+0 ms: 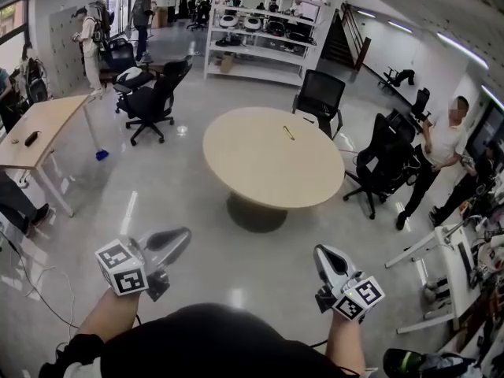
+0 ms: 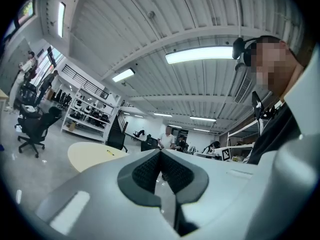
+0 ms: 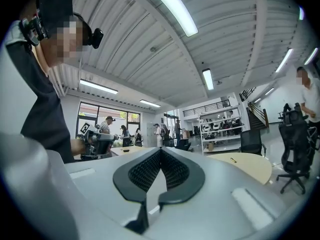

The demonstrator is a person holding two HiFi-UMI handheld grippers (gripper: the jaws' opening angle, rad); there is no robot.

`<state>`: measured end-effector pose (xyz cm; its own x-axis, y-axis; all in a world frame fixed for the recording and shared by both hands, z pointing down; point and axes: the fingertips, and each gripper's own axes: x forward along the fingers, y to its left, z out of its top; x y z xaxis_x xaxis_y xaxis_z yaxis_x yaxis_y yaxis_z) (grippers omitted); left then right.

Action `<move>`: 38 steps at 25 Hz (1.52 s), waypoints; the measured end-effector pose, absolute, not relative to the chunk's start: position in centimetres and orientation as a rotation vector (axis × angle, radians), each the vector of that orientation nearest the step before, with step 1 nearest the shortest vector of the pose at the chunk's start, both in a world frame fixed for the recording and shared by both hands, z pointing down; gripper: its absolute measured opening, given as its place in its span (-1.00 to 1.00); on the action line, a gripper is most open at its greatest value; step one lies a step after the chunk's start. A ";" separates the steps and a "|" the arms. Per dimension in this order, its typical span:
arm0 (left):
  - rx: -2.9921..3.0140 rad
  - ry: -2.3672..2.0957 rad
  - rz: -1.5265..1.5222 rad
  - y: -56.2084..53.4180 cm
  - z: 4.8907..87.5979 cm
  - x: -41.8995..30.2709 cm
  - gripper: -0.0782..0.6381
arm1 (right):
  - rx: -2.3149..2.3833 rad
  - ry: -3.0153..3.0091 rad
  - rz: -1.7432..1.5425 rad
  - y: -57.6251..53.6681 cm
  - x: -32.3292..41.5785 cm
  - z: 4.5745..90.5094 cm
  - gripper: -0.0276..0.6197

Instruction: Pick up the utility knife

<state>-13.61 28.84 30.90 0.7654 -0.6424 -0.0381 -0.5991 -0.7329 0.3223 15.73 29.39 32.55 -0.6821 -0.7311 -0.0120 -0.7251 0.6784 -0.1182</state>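
Note:
The utility knife (image 1: 288,132) is a small yellow bar lying on the far part of the round beige table (image 1: 260,176). Both grippers are held low in front of me, well short of the table and over the floor. My left gripper (image 1: 184,234) is shut with nothing between its pads. My right gripper (image 1: 322,251) is also shut and empty. In the left gripper view the knife (image 2: 110,152) shows far off on the table (image 2: 82,156), beyond the closed gripper (image 2: 161,153). In the right gripper view the knife (image 3: 233,159) lies far to the right of the closed gripper (image 3: 161,151).
Black office chairs stand behind the table (image 1: 319,97), at its right (image 1: 386,164) and at the left (image 1: 153,101). A wooden desk (image 1: 39,128) is at far left, white shelves (image 1: 260,38) at the back. A person (image 1: 441,156) stands at right, with others further back.

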 end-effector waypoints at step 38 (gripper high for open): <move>2.794 -0.581 -0.189 -11.3 32.1 -24.7 -0.80 | -1.599 2.683 -0.131 -5.1 3.8 32.2 -0.87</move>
